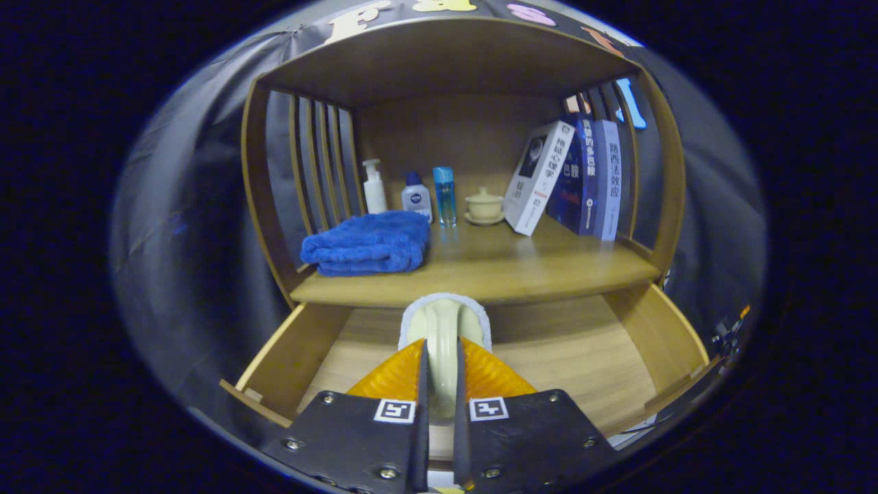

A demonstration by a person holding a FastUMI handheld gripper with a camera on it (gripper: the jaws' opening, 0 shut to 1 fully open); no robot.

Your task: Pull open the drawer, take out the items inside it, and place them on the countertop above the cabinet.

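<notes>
Gripper view: gripper [439,357] clamped on brush [444,326] handle, held over open drawer [576,363]. Step: carrying item out. Tabletop [494,267] just ahead, above drawer. Next: lift, move forward, set brush beside towel [367,243], release.

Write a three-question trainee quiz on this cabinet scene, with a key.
1. True or false: the drawer is pulled open.
2. What does the hand-held gripper hold? A) the blue towel B) a cream-handled brush C) a book
3. Fill in: on the countertop, the lidded cup stands between the blue bottle and the leaning ____.

Key
1. True; the drawer's floor and side walls show below the countertop.
2. B; both fingers press on its handle, above the open drawer.
3. Books; they lean toward the cup.
</notes>
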